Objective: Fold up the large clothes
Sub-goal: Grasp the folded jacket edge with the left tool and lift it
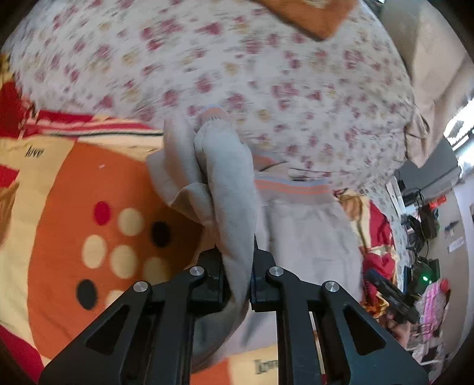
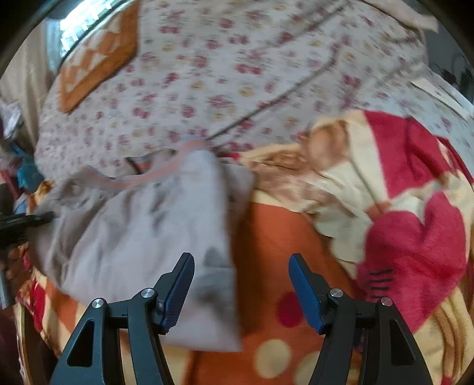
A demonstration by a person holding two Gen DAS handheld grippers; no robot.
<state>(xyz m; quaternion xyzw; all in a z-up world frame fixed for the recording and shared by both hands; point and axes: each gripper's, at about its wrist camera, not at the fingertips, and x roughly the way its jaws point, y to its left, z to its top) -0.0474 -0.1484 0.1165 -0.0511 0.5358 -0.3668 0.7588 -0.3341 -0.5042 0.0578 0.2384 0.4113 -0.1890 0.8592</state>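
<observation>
**Grey garment pinched on the left, free on the right**

Over on the left, the left gripper [image 1: 238,284] has its jaws nearly together on a bunched fold of the grey garment [image 1: 234,207], and the cloth rises out from between the pads in a thick roll. A cuff with orange and blue stripes [image 1: 211,114] shows at the far tip of that roll. Beneath and to the left of it lies the fleece blanket [image 1: 59,192], orange with cream, red and black dots, which covers the bed. Just to the right of the gripper, the garment's striped hem band [image 1: 291,189] lies flat, with more grey cloth spreading below it. Behind all this sits the floral sheet [image 1: 266,74], white with small pink flowers, and an orange patterned cloth [image 1: 311,17] rests on it at the far edge.

From the right side, the garment [image 2: 142,231] lies spread on the blanket [image 2: 266,231], its striped band at the far end against the floral sheet [image 2: 237,59]. The right gripper [image 2: 241,291] hangs above the garment's near right edge, jaws well apart, with nothing pressed between the blue pads [image 2: 177,293]; the left pad is over grey cloth, the right pad over bare orange blanket. Farther right, the blanket is rumpled into a red and cream heap [image 2: 400,192].
</observation>
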